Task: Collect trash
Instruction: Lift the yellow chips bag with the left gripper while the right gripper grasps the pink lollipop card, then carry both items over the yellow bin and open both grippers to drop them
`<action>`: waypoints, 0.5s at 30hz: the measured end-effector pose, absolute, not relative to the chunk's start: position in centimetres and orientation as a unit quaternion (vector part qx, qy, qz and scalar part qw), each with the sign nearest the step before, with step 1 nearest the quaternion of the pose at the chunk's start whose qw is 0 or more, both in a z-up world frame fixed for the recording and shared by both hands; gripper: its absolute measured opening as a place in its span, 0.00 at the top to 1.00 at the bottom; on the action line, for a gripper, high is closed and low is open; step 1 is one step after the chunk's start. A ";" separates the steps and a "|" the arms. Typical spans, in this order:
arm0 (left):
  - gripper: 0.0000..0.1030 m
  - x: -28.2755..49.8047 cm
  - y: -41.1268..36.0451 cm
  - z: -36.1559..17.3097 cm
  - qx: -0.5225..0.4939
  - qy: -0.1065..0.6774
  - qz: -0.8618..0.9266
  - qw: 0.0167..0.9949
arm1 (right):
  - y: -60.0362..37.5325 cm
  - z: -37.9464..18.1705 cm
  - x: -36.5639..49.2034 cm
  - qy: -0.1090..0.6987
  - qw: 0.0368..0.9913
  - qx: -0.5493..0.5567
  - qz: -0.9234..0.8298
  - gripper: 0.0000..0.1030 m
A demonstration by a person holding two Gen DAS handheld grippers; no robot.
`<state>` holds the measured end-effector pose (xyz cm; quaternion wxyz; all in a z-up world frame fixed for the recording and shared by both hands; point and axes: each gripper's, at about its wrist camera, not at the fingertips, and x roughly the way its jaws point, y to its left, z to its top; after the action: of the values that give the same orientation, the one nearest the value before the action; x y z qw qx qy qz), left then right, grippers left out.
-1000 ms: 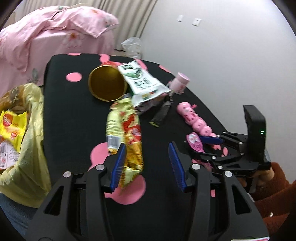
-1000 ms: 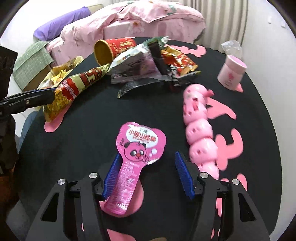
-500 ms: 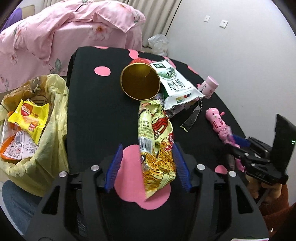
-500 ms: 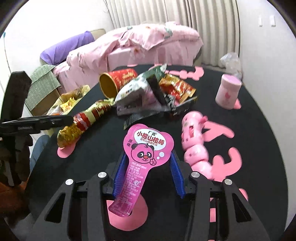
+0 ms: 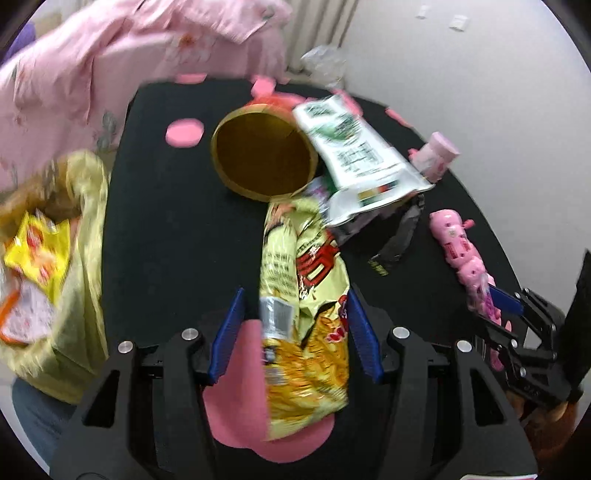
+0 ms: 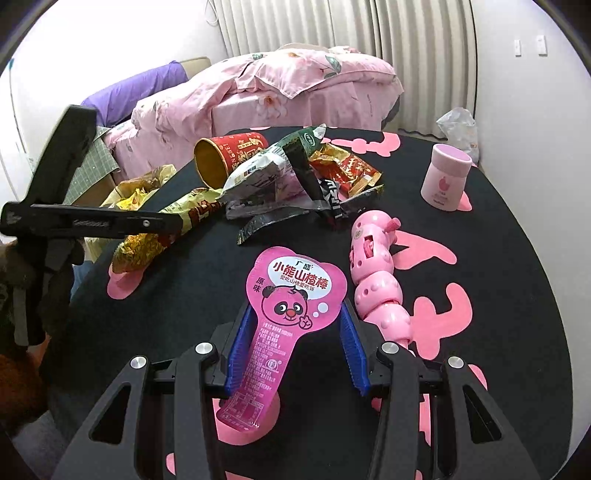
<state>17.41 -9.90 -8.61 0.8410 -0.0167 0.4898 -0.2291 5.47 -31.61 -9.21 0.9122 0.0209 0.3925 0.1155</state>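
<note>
Trash on the black table (image 6: pixel 155 302) counts out as one gold-lined paper cup (image 5: pixel 264 153) lying on its side, one white-and-green pouch (image 5: pixel 354 158) just beside its mouth, one long yellow snack bag (image 5: pixel 306 310) running from the cup's rim toward the camera, one red-and-gold wrapper (image 6: pixel 347 168) behind the cup's pile, and one pink bear-print packet (image 6: pixel 284 314) nearer than the cup. One pink segmented toy (image 6: pixel 376 280) and one pink jar (image 6: pixel 445 177) lie to the right of the cup. The left gripper (image 5: pixel 293 332) is closing, the yellow snack bag between its pads with the right pad touching it; the left-hand picture is blurred, so a firm grip is uncertain. The right gripper (image 6: pixel 293 347) is clamped on the pink bear-print packet. A second ago the left jaws stood beside the bag rather than around it, and the right jaws were wider, the packet lying flat. One yellow trash bag (image 5: pixel 79 280) hangs left of the cup off the table edge. The table carries pink shapes; behind the cup stand a bed with pink bedding (image 6: pixel 280 85) and pleated curtains (image 6: pixel 351 26).
</note>
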 end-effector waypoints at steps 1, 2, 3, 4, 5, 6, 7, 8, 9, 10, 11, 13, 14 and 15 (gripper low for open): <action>0.55 17.4 -9.7 -8.5 -0.022 0.492 -0.227 0.841 | -31.6 -9.1 5.5 0.392 0.913 0.022 0.115 0.58; 0.65 17.5 -9.6 -8.3 -0.029 0.495 -0.230 0.837 | -31.7 -9.0 5.4 0.389 0.914 0.023 0.116 0.58; 0.67 17.4 -9.5 -8.1 -0.034 0.494 -0.235 0.836 | -31.8 -8.7 5.3 0.385 0.915 0.026 0.117 0.58; 0.68 17.1 -9.4 -7.6 -0.038 0.486 -0.241 0.839 | -31.8 -8.4 5.3 0.381 0.916 0.028 0.118 0.58; 0.70 16.9 -9.2 -7.3 -0.038 0.477 -0.243 0.843 | -31.8 -8.0 5.3 0.376 0.918 0.030 0.120 0.58; 0.70 16.5 -9.1 -6.7 -0.035 0.466 -0.246 0.849 | -31.6 -7.4 5.3 0.370 0.921 0.028 0.122 0.58; 0.70 16.2 -8.9 -6.1 -0.033 0.455 -0.249 0.854 | -31.4 -6.9 5.4 0.364 0.923 0.023 0.124 0.58; 0.70 15.8 -8.7 -5.5 -0.032 0.445 -0.251 0.859 | -31.0 -6.3 5.4 0.357 0.926 0.014 0.125 0.58; 0.70 15.4 -8.4 -4.8 -0.030 0.431 -0.252 0.866 | -30.6 -5.7 5.5 0.350 0.928 0.005 0.126 0.58; 0.70 15.0 -8.2 -4.1 -0.029 0.418 -0.250 0.873 | -30.2 -5.3 5.5 0.346 0.930 -0.002 0.128 0.58; 0.70 14.7 -7.9 -3.6 -0.028 0.407 -0.249 0.879 | -29.7 -4.7 5.6 0.340 0.931 -0.010 0.132 0.58; 0.70 14.2 -7.1 -2.3 -0.030 0.384 -0.244 0.890 | -28.8 -3.6 5.8 0.328 0.934 -0.021 0.138 0.58; 0.70 14.0 -6.7 -1.8 -0.032 0.376 -0.242 0.894 | -28.2 -3.0 5.9 0.321 0.936 -0.028 0.143 0.58; 0.70 13.8 -6.0 -1.2 -0.035 0.366 -0.239 0.899 | -27.6 -2.5 6.0 0.315 0.937 -0.035 0.147 0.58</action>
<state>13.83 -6.05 -1.22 0.8987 -0.0353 0.3662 -0.2386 6.00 -27.58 -2.47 0.9371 -0.0346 0.3149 0.1465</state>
